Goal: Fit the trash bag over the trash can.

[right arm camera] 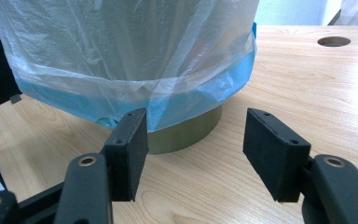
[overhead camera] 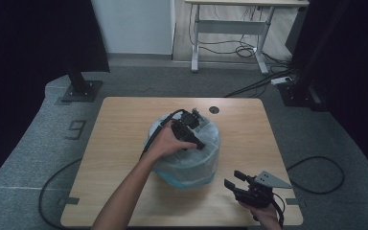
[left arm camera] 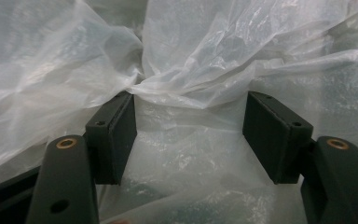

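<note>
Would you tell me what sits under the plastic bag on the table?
Under the plastic bag, an olive-green round bin shows at its base on the table. The bag's blue hem hides the rest of it.

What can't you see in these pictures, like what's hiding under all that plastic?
- Inside of the bin: the crumpled plastic bag covers it in the high view, and the left tool view shows bag folds all around.
- Tips of the left tool: sunk in the bag in the high view; its own view shows open pads with loose film between.
- Bin's top: cut off by the right tool view's upper edge.
- Right tool: open, empty.
</note>
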Tool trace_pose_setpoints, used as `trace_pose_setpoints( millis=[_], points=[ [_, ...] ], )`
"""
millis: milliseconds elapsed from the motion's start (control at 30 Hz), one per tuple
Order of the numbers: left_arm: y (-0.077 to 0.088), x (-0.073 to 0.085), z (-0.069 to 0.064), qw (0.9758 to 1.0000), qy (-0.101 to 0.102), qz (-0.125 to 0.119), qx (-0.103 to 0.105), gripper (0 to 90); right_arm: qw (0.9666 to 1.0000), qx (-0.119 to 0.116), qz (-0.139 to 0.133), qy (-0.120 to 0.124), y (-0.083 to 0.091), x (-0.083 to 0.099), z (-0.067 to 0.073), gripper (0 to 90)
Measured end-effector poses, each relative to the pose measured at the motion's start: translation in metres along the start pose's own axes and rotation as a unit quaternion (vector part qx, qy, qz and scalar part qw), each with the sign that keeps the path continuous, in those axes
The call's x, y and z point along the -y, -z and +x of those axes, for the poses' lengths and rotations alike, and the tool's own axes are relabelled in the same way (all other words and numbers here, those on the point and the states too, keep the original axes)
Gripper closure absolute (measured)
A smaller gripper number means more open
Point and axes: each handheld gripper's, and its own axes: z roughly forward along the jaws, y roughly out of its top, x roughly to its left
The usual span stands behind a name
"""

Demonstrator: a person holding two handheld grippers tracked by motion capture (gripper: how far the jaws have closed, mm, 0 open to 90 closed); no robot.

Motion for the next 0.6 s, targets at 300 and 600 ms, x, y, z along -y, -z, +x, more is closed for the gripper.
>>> trace_pose_setpoints(
  millis=[300, 600],
  points=[
    [0.044, 0.019, 0.000, 0.9961, -0.005, -0.087, 0.009, 34.2, 1.0000, 0.002, 0.000, -0.001, 0.001, 0.000, 0.000, 39.3],
    [0.039, 0.036, 0.001, 0.9990, -0.017, -0.039, 0.011, 34.6, 1.0000, -0.002, 0.005, -0.001, -0.003, 0.001, 0.003, 39.3]
  ],
)
